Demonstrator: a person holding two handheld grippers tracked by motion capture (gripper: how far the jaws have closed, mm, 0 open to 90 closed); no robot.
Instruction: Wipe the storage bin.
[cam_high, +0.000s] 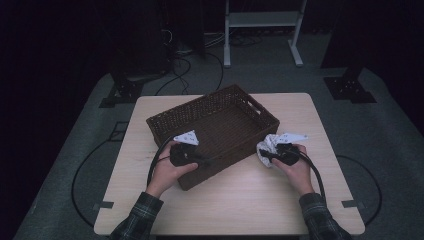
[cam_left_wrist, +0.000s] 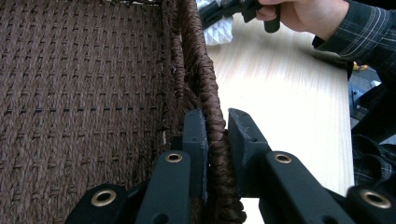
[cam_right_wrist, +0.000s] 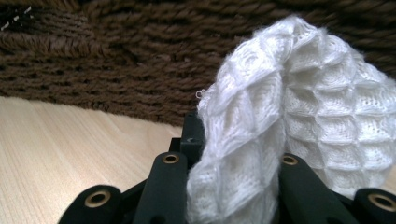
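Clearly my right gripper (cam_high: 266, 154), pinching the white cloth (cam_right_wrist: 289, 116), sat just outside the basket (cam_high: 165, 121) toward the table's (cam_high: 240, 205) right edge, while my left gripper (cam_left_wrist: 217, 135) clamped its near rim.

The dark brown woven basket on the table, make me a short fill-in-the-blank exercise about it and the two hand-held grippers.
1. The left hand-held gripper is clamped on the ____ of the dark brown woven basket.
2. The right hand-held gripper holds a white knitted ____.
3. The white bundle sits ____ the basket, over the light wooden table.

Missing words: rim; cloth; outside
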